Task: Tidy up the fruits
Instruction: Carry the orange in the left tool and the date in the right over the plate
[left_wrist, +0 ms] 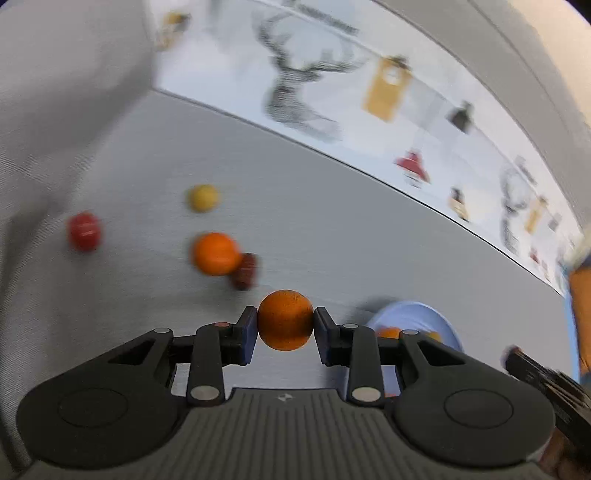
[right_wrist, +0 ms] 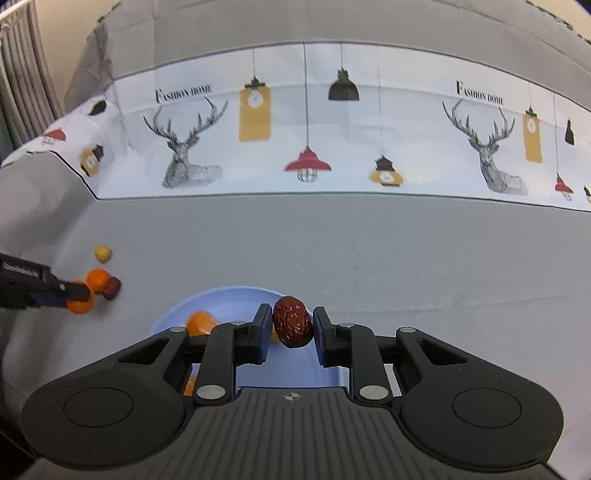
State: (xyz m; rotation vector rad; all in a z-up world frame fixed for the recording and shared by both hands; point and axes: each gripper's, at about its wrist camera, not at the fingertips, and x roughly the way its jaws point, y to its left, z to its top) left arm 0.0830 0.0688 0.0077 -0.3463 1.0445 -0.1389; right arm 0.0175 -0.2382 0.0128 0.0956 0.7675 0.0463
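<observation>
A: Left wrist view is smearing badly. The printed border (left_wrist: 369,96) along the far side is reading as streaks, and the loose fruit is going soft at the edges.

B: What is staying legible?

A: The left gripper (left_wrist: 285,320) is pinching a small orange (left_wrist: 285,319) between its blue pads, sharp enough. Beyond it a second orange (left_wrist: 215,253) is lying on the cloth, touching a dark red jujube (left_wrist: 246,272) that it is half hiding. Farther left, a red fruit (left_wrist: 84,231) and a yellow fruit (left_wrist: 202,198) are sitting apart; too blurred to name more closely.

B: And the plate?

A: The pale blue plate (left_wrist: 417,314) is showing only as a sliver to the right, the linkage covering most of it. Orange bits are peeking through, shapes not clear. At the right edge, something black and something orange are being cut off by the frame.

B: Right wrist view?

A: Crisp. The right gripper (right_wrist: 291,326) is clamping a wrinkled red jujube (right_wrist: 293,322) over the far rim of the blue plate (right_wrist: 221,299). An orange fruit (right_wrist: 201,322) is lying on the plate, partly behind the left finger (right_wrist: 260,328); a yellowish scrap is showing beside that finger, unidentifiable. The plate's near part is hiding under the gripper body.

B: Surface and room?

A: A grey tablecloth (right_wrist: 406,258) is covering the table, its white border printed with deer heads, hanging lamps and "FASHION HOME". Grey upholstery (right_wrist: 295,22) is rising behind, and a pleated curtain (right_wrist: 22,66) is hanging at far left.
</observation>
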